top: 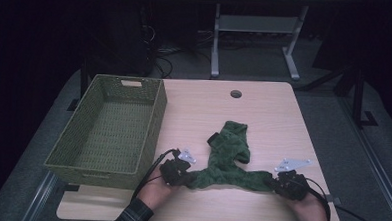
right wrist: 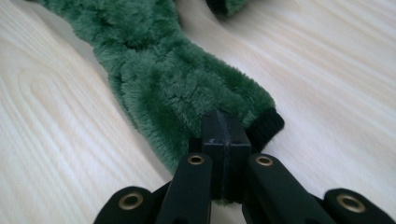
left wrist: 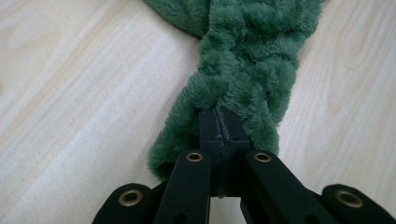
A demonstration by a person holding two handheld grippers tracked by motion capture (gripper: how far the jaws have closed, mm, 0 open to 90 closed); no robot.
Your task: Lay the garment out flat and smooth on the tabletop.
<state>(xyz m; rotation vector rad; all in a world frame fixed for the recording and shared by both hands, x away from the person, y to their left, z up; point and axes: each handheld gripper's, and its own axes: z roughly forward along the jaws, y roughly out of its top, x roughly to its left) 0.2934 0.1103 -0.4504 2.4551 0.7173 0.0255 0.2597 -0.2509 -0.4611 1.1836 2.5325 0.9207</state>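
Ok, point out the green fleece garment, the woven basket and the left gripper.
green fleece garment (top: 228, 152), high view, its bunched middle.
woven basket (top: 160, 114), high view, its right wall.
left gripper (left wrist: 219, 135), left gripper view, its closed tips on the fleece.

Garment (top: 228, 157): dark green, fluffy pile; black ribbed cuff (right wrist: 265, 127) at one end. Basket (top: 152, 126): olive green, woven lattice pattern all over walls and floor. Worktop (top: 264, 108): pale wood, faint long grain streaks; dark round hole (top: 235, 94) near far edge. Left gripper (left wrist: 218, 126): black jaws, brass-coloured rivets, grey plate on top. Right gripper (right wrist: 223, 128): same black, same brass rivets, grey plate. Sleeve (top: 135, 214): dark plaid. Floor: grey.
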